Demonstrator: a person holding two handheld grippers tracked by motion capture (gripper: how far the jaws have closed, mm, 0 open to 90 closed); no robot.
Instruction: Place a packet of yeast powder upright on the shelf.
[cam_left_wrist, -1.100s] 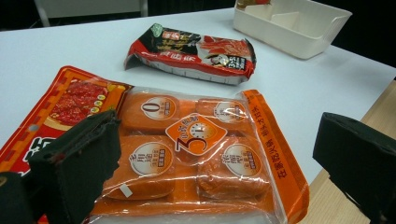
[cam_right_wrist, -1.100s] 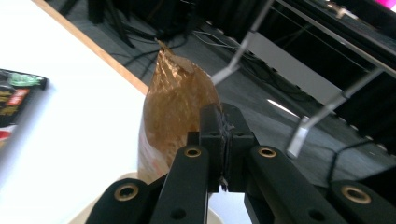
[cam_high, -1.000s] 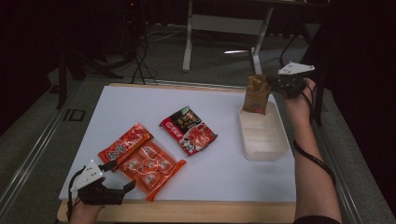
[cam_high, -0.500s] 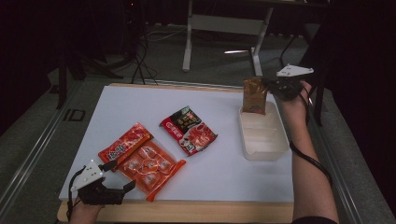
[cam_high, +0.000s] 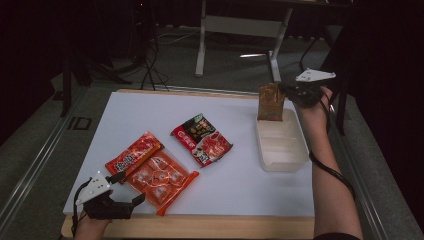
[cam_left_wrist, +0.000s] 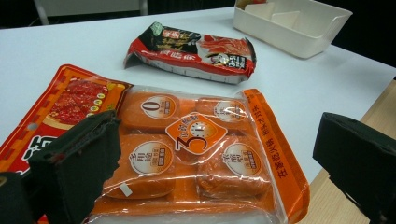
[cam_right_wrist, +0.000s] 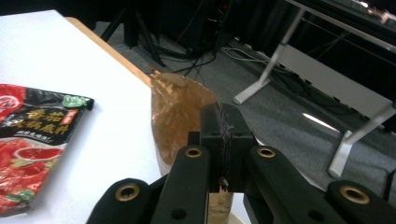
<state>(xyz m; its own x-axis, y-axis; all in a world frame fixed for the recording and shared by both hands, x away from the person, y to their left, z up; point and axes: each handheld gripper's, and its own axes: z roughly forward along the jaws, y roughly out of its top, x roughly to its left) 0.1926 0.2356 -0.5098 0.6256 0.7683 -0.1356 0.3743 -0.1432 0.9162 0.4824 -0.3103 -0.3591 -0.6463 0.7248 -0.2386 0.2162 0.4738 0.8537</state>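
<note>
The right tongs (cam_high: 286, 93) are clenched on the top edge of a brown packet (cam_high: 270, 101), which hangs upright from them — its lower end seems to dip into the far end of the white tray (cam_high: 281, 159) just below, though the high view is too dim to be sure. The left tongs (cam_high: 126, 187) are released, jaws wide apart, resting at the near edge of the counter (cam_high: 240, 185). Between and just ahead of them lies an orange 4-block pack (cam_left_wrist: 196, 154), overlapping a red pouch (cam_high: 134, 155) beside it; farther ahead lies a red-and-black packet (cam_left_wrist: 191, 51).
</note>
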